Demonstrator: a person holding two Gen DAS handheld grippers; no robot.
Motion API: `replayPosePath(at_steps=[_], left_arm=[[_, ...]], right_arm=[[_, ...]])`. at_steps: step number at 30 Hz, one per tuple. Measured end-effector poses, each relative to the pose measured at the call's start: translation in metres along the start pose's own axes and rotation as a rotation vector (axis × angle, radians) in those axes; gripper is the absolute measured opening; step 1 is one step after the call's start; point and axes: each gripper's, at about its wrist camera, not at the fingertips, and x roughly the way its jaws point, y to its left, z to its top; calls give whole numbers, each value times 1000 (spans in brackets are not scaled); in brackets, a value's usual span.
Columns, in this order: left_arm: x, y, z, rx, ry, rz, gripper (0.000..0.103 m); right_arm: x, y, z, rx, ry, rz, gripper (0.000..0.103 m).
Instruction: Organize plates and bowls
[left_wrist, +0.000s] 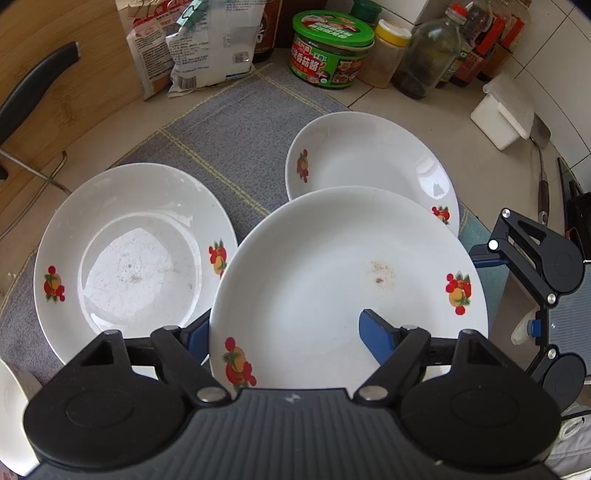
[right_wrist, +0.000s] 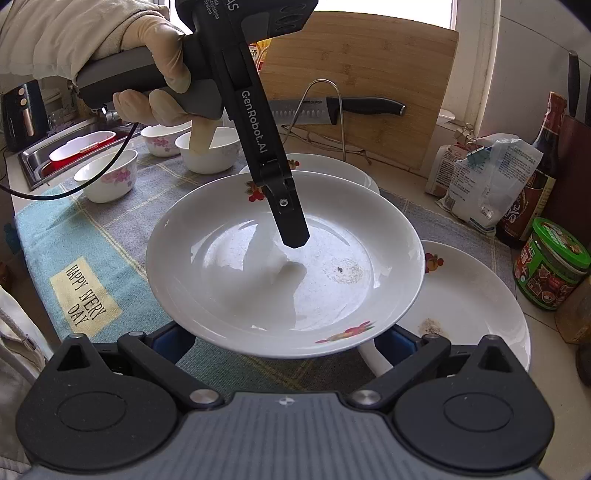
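Note:
Three white plates with red fruit decals are in view. My left gripper (left_wrist: 284, 332) is shut on the rim of the near plate (left_wrist: 332, 280) and holds it raised above the cloth; one blue pad lies on its inner face, the other underneath. The same plate (right_wrist: 266, 280) fills the right wrist view, with the left gripper's finger (right_wrist: 291, 225) pressing into it from above. My right gripper (right_wrist: 280, 343) is open just under this plate's near rim, not clamping it. A second plate (left_wrist: 122, 258) lies at left, a third plate (left_wrist: 369, 162) beyond.
Three small flowered bowls (right_wrist: 107, 177) stand on the cloth (right_wrist: 85, 258) by the sink (right_wrist: 44, 151). A cutting board (right_wrist: 354, 85) with a knife (right_wrist: 332, 107) leans at the back. Jars (left_wrist: 328, 55), bottles and bags line the wall; a white container (left_wrist: 502, 114) sits at right.

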Motion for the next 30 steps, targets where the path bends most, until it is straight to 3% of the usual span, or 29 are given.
replayPosePath(at_steps=[30], left_arm=[[57,-47,85,144,29,-53,80]], right_arm=[[-25,-67,-33,125,10,-129,103]])
